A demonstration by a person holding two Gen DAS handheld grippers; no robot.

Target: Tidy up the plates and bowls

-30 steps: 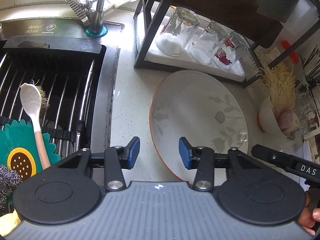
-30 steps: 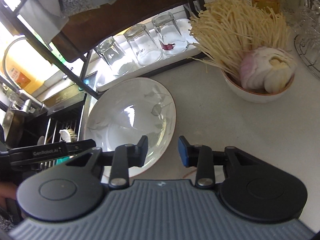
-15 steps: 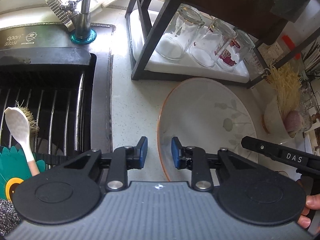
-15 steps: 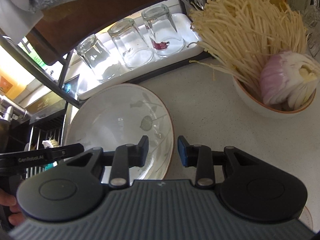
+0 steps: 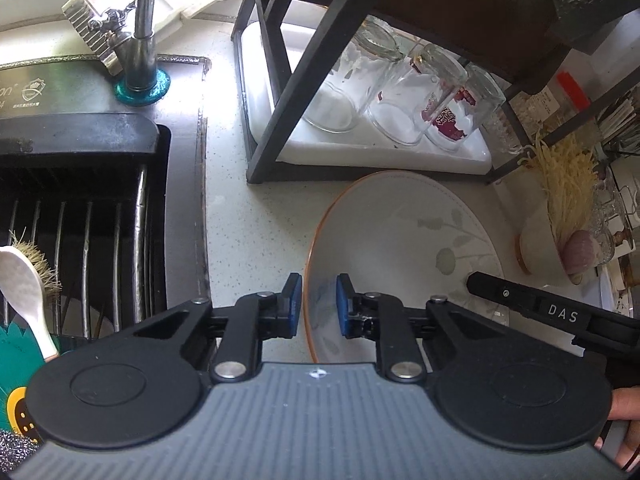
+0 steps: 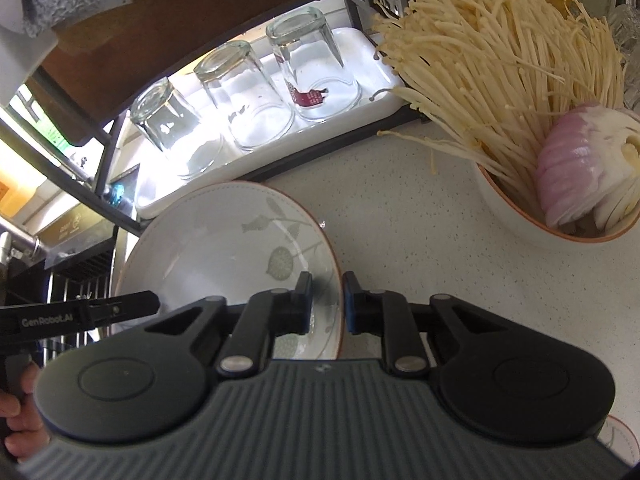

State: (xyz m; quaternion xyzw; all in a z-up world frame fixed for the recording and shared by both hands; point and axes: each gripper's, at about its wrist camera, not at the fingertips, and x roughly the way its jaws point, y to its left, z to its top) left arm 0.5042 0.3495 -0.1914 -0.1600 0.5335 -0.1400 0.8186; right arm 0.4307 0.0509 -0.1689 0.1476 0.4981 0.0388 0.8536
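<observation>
Left hand-held gripper (image 5: 316,305) is closing over the plate (image 5: 404,256) rim at its 9 o'clock edge, pads straddling the rim but not visibly pressing yet; right hand-held gripper (image 6: 326,303) is closing likewise at the 3 o'clock edge. The plate is lying flat on the speckled counter (image 6: 404,236), at 6 o'clock of the glasses tray (image 6: 372,80). Glazed ceramic, shallow, leaf-printed, orange-edged: probably stiff, slick, breakable, fairly heavy, so opposite rim grips look right.
</observation>
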